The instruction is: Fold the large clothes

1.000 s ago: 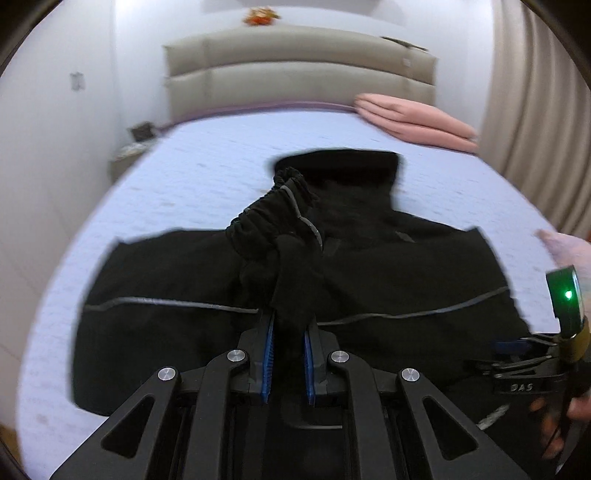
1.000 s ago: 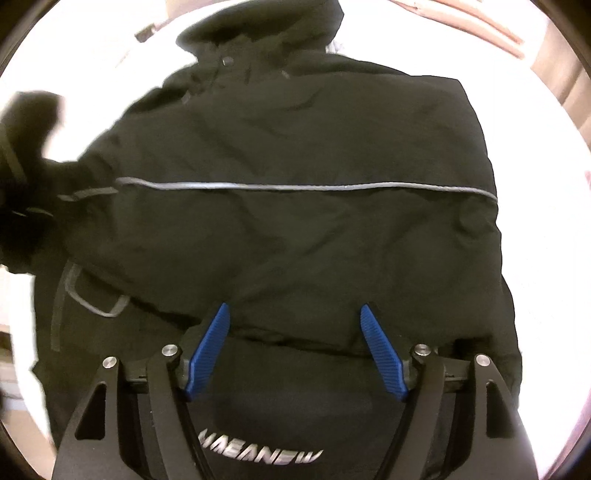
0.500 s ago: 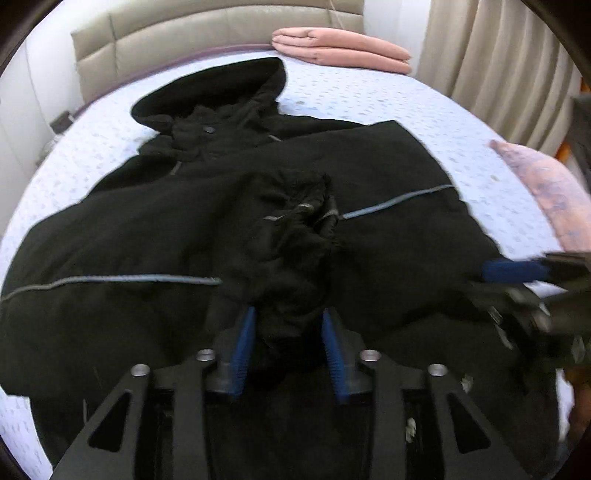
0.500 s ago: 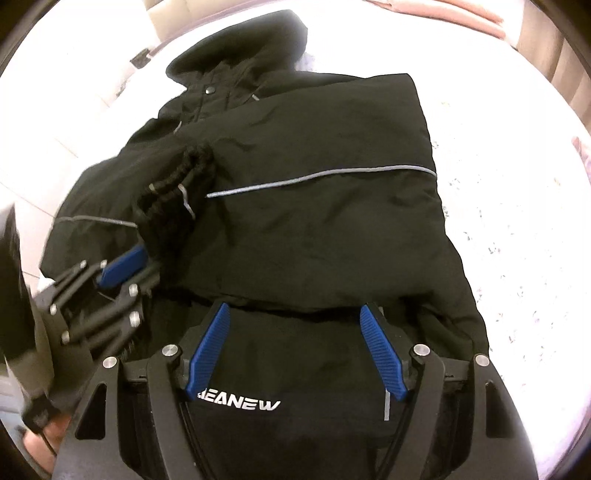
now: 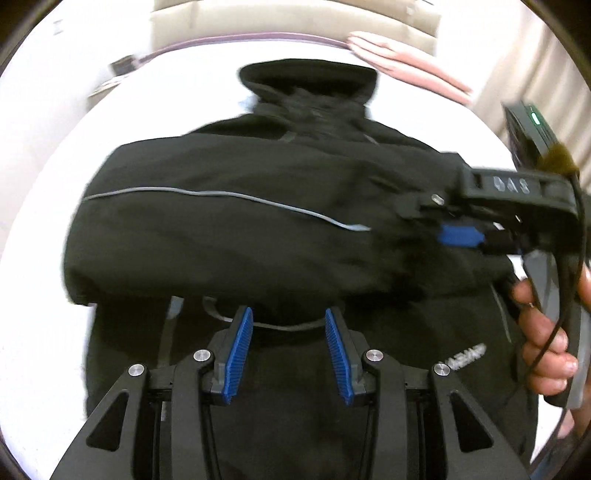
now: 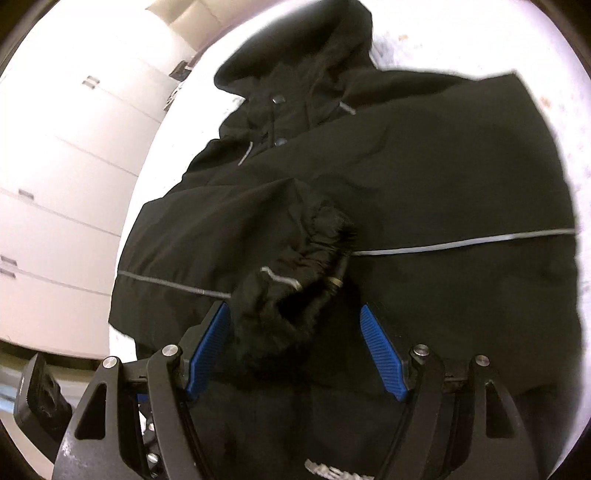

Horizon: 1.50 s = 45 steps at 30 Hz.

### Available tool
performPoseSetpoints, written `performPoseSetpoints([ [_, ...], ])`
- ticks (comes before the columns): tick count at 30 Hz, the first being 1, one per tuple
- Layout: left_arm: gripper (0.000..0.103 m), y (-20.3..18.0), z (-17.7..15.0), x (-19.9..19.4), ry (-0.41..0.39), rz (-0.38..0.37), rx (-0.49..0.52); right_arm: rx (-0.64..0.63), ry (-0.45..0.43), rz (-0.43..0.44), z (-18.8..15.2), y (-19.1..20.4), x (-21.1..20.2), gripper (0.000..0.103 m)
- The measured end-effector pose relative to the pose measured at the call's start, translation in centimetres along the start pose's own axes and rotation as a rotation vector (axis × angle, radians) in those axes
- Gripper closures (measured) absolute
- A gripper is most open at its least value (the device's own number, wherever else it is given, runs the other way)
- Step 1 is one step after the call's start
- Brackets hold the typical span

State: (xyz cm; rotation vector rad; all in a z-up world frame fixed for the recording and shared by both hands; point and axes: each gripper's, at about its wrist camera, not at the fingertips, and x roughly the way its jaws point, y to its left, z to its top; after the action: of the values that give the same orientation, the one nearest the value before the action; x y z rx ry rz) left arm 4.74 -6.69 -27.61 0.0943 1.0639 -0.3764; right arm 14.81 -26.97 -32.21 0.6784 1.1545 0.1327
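A black hooded jacket [image 5: 221,229] lies front up on the white bed [image 5: 40,258], hood [image 5: 310,81] towards the headboard. One sleeve is folded across its chest, a grey stripe running along it. My left gripper [image 5: 289,350] hangs open over the jacket's lower part, nothing between its blue pads. A hand [image 5: 546,332] holds my right gripper [image 5: 428,225] at the sleeve's end. In the right wrist view the gathered sleeve cuff [image 6: 295,295] sits between the closing jaws of the right gripper [image 6: 295,350]. The left pad is at the cuff and the right pad stands apart from it.
Folded pink bedding [image 5: 406,70] lies by the beige headboard [image 5: 295,18]. A curtain [image 5: 535,81] hangs on the right. White drawer fronts [image 6: 55,166] stand beside the bed. A small bedside stand [image 5: 122,64] sits at the far left corner.
My left gripper opened, let go of the sleeve cuff and drew back towards the hem. The sleeve now lies across the chest. My right gripper moved over the cuff and its jaws narrowed.
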Motion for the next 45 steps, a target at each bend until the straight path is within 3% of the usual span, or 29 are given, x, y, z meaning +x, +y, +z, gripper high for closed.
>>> performPoseSetpoints([
  [1,0.061,0.9,0.3,-0.3,-0.012,0.020,-0.020,0.006,0.005,0.026,0.3,0.1,0.5,0.047],
  [2,0.061,1.8,0.7,-0.6,-0.027,0.032,-0.041,-0.001,0.008,0.030,0.4,0.6,0.7,0.051],
  [3,0.061,2.5,1.1,-1.0,-0.041,0.035,-0.060,-0.028,-0.002,0.005,0.4,1.4,0.6,0.062],
  [6,0.061,4.5,2.6,-2.5,-0.085,0.008,-0.113,-0.119,-0.046,-0.038,0.2,3.6,-0.8,0.073],
  [10,0.061,5.3,4.7,-3.8,-0.094,-0.101,-0.102,-0.186,-0.137,-0.044,0.7,5.1,-6.2,0.075],
  [15,0.061,4.9,6.8,-6.4,-0.178,-0.259,-0.051,-0.184,-0.269,-0.208,2.1,2.8,-12.4,0.075],
  [17,0.061,5.3,7.4,-5.5,-0.196,-0.200,-0.081,-0.173,-0.273,-0.297,2.6,1.3,-12.5,0.075],
  [20,0.061,7.7,7.2,0.0,-0.069,-0.094,-0.150,-0.085,-0.218,-0.349,2.6,-3.3,-11.0,0.075],
  [23,0.062,9.0,5.2,4.9,0.045,-0.053,-0.129,-0.036,-0.107,-0.390,1.9,-7.2,-7.1,0.074],
  [25,0.062,9.2,4.5,5.6,0.039,-0.039,-0.112,-0.069,-0.078,-0.406,0.8,-8.4,-4.7,0.073],
  [28,0.061,9.0,4.5,5.6,0.039,-0.030,-0.102,-0.106,-0.100,-0.431,0.2,-8.4,-4.0,0.072],
  [32,0.061,8.4,5.1,5.3,0.025,0.003,-0.073,-0.054,-0.089,-0.370,0.2,-9.4,-5.0,0.070],
  [35,0.061,7.9,6.2,3.0,-0.020,0.021,-0.054,-0.016,-0.082,-0.339,0.6,-9.0,-7.6,0.058],
  [40,0.060,7.6,8.5,0.2,-0.114,-0.051,-0.128,-0.061,-0.213,-0.304,1.4,-4.8,-11.7,0.023],
  [42,0.058,6.8,9.3,1.0,-0.105,-0.081,-0.123,-0.113,-0.202,-0.302,2.1,-2.9,-10.3,0.022],
  [45,0.058,5.3,9.5,3.9,-0.030,-0.126,-0.086,-0.164,-0.147,-0.306,2.8,-1.0,-6.2,0.022],
])
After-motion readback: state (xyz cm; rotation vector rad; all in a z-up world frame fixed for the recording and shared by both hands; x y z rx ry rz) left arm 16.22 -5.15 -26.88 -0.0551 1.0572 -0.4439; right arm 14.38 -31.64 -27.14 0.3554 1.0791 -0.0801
